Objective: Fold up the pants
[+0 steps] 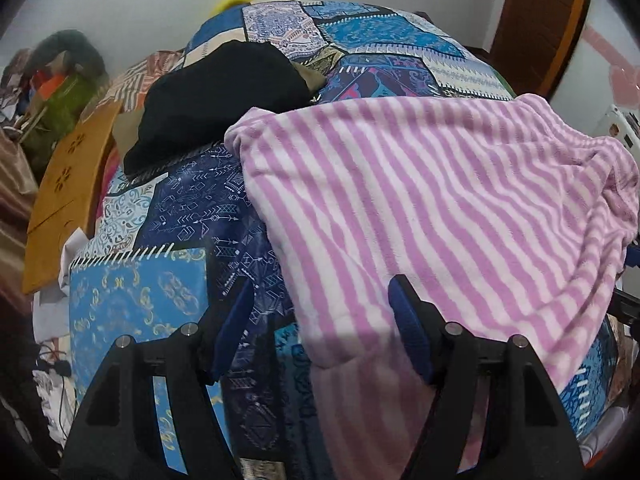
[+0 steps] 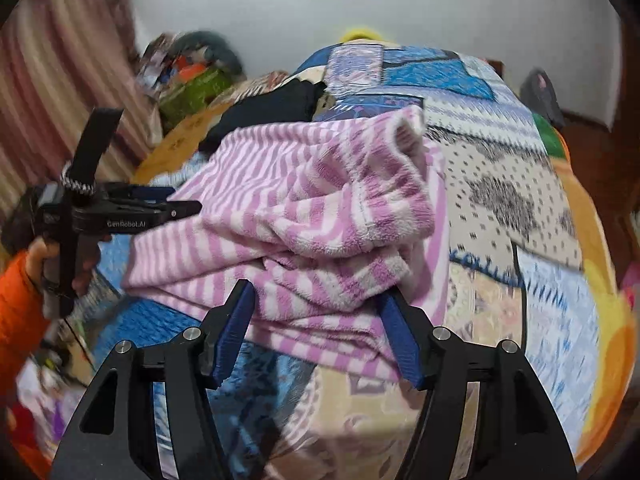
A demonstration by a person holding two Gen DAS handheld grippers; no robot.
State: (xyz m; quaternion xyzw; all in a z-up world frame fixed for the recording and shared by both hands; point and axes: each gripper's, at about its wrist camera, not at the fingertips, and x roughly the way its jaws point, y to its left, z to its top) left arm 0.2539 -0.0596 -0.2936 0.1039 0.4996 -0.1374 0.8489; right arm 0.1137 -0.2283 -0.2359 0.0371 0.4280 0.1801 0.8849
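Note:
The pink-and-white striped fleece pants (image 1: 420, 208) lie folded over on the patchwork bedspread (image 1: 168, 304). In the right wrist view the pants (image 2: 304, 216) are bunched in several layers. My left gripper (image 1: 322, 300) is open at the pants' near left edge, its right finger (image 1: 408, 320) over the fabric. It also shows from the side in the right wrist view (image 2: 176, 204), touching the pants' left edge. My right gripper (image 2: 316, 304) is open, its fingers straddling the near edge of the pile without closing on it.
A black garment (image 1: 216, 100) lies on the bed behind the pants. An orange wooden board (image 1: 68, 192) and clutter stand at the bed's left. A wooden door (image 1: 536, 24) is at the far right. The person's orange sleeve (image 2: 16, 304) is at the left.

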